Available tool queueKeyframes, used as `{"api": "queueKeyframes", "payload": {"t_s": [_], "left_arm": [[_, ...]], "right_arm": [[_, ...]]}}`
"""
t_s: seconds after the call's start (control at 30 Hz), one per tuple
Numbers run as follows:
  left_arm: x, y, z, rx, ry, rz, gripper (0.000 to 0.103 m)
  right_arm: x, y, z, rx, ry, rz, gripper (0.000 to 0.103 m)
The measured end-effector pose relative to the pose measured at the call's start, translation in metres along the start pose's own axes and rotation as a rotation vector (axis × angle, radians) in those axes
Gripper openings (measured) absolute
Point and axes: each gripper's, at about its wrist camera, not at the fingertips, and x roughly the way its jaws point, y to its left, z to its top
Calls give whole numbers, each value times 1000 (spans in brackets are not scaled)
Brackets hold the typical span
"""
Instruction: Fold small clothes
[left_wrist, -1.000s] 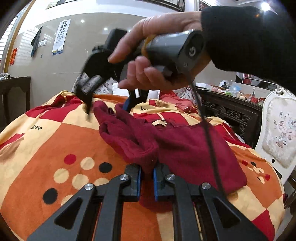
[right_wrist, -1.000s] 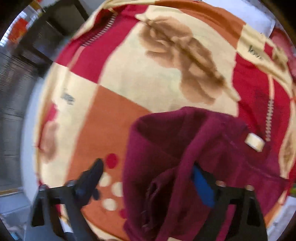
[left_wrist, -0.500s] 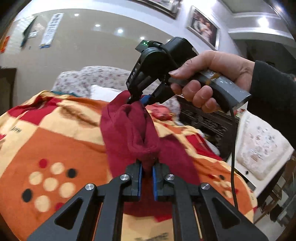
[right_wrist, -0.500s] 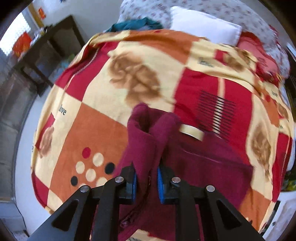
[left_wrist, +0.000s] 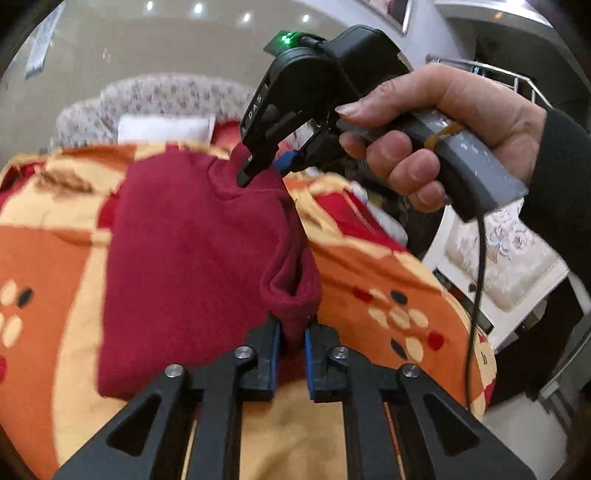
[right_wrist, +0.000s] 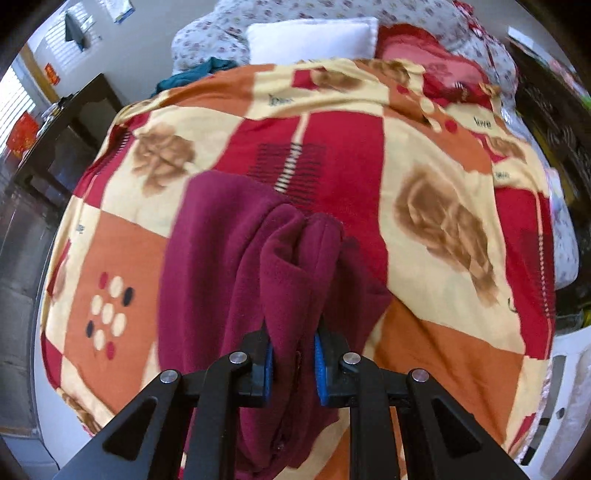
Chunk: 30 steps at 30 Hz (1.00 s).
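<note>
A dark red fleece garment (left_wrist: 192, 258) hangs lifted above an orange, red and cream blanket (left_wrist: 373, 273). My left gripper (left_wrist: 292, 345) is shut on a bunched near edge of it. My right gripper (left_wrist: 264, 168), held in a hand, is shut on the garment's far edge, so the cloth stretches between the two. In the right wrist view the garment (right_wrist: 221, 266) drapes down over the blanket (right_wrist: 443, 206), and the right gripper (right_wrist: 291, 354) clamps a thick fold of it.
A white pillow (right_wrist: 310, 37) and floral bedding (right_wrist: 207, 37) lie at the bed's head, with a teal cloth (right_wrist: 192, 75) beside them. A dark wooden table (right_wrist: 62, 140) stands left of the bed. A white upholstered chair (left_wrist: 506, 254) stands on the right.
The right gripper closed on the garment's far edge. Both grippers then lifted it off the blanket and drew it out wider, from a bunched heap to a hanging sheet.
</note>
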Motion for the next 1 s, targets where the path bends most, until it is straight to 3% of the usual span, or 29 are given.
{"api": "queueKeyframes", "payload": {"t_s": [0.03, 0.1, 0.13, 0.2, 0.23, 0.37, 0.43, 0.5, 0.53, 0.6, 0.7, 0.8, 0.87, 0.93, 1.0], "left_arm": [[5, 1, -3, -14, 28, -19, 17], [10, 3, -9, -42, 88, -70, 40], [11, 4, -12, -58, 126, -109, 44], [1, 8, -19, -79, 152, -142, 45], [-5, 11, -21, -80, 154, -148, 45], [-62, 35, -18, -60, 46, -122, 50], [-77, 50, -11, -49, -9, -68, 52], [-75, 64, -1, -37, -13, -27, 52], [-70, 71, 4, -53, 8, -26, 51], [-50, 81, 7, -84, 70, -54, 29], [-25, 97, 1, -149, 151, 3, 27], [-6, 107, -14, -199, 225, 15, 27], [1, 103, -19, -181, 232, 21, 27], [8, 95, -22, -136, 242, 37, 27], [15, 91, -25, -88, 223, 51, 27]], "right_arm": [[8, -6, -2, 14, 2, 1, 19], [28, -19, -7, 35, 19, 2, 23], [31, -23, -9, 45, 16, 0, 27], [33, -38, -14, 114, -33, -3, 45], [31, -48, -17, 166, -56, 11, 50], [6, -68, -33, 269, -145, 38, 52], [-22, -56, -47, 197, -223, 66, 52], [-52, -25, -69, 8, -304, 108, 52], [-63, -6, -82, -98, -337, 102, 53], [-76, 37, -115, -331, -396, 79, 61], [-58, 86, -151, -621, -410, -45, 62], [-22, 93, -160, -695, -337, -111, 62], [9, 82, -159, -693, -273, -183, 62], [31, 62, -161, -674, -222, -182, 62], [43, 44, -163, -640, -224, -155, 63]]}}
